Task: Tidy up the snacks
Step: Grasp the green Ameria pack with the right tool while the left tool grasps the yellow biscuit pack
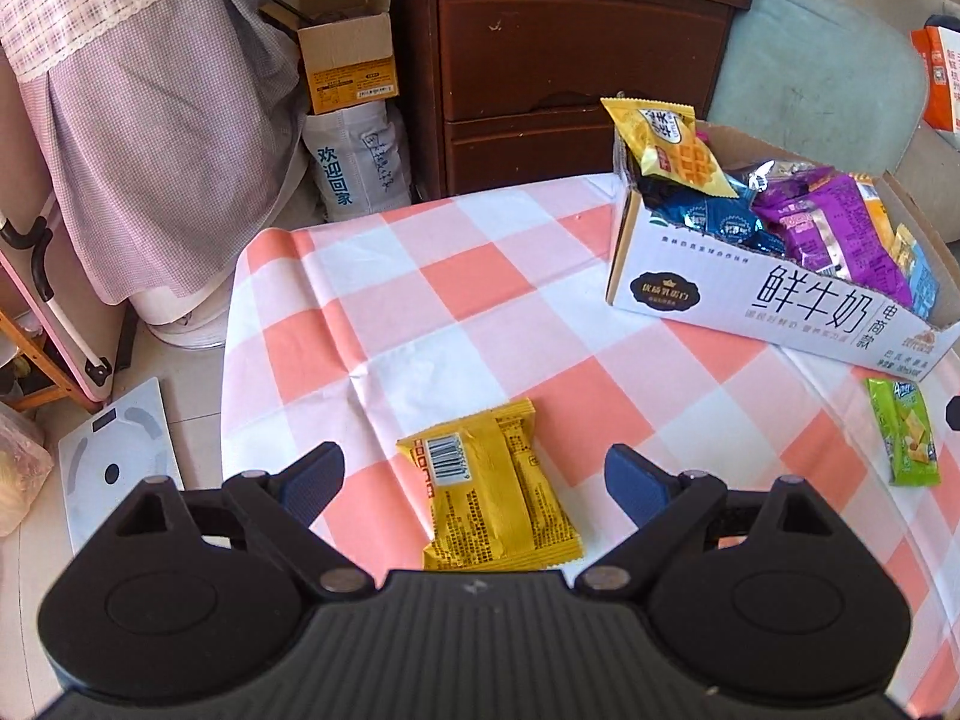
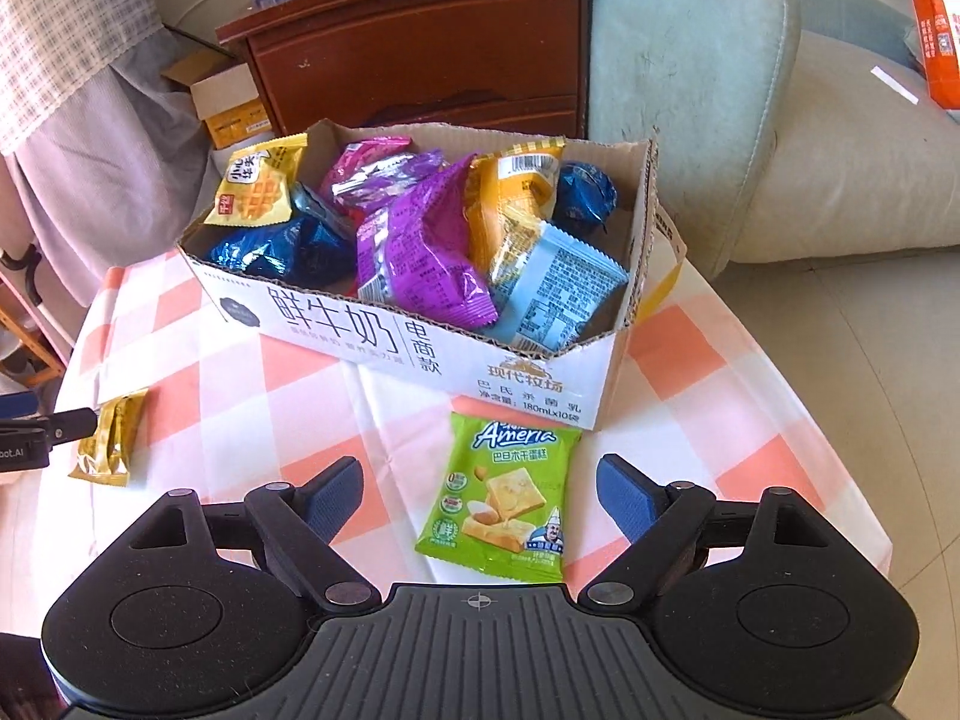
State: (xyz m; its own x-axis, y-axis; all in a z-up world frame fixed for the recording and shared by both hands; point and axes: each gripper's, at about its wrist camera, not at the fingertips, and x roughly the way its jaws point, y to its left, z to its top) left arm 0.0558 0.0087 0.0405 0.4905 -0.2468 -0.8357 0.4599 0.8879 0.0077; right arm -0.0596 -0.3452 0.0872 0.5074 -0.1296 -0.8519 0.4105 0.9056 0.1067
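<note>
A yellow snack packet (image 1: 492, 489) lies flat on the checked tablecloth, barcode side up, between the wide fingers of my left gripper (image 1: 474, 480), which is open and not touching it. A green Ameria cake packet (image 2: 504, 501) lies in front of the white cardboard box (image 2: 372, 330), between the fingers of my open right gripper (image 2: 477, 498), pads clear of it. The box holds several snack packets in purple, blue, yellow and orange. In the left wrist view the green packet (image 1: 903, 432) lies at the right, below the box (image 1: 750, 294). The right wrist view shows the yellow packet (image 2: 111, 435) at far left.
The table (image 1: 384, 312) ends close on the left, with a bathroom scale (image 1: 117, 456) on the floor below. Behind stand a brown wooden cabinet (image 1: 570, 60), an open carton (image 1: 348, 54) and a pale green sofa (image 2: 720, 90). The left gripper's tip (image 2: 36, 426) shows at the right wrist view's left edge.
</note>
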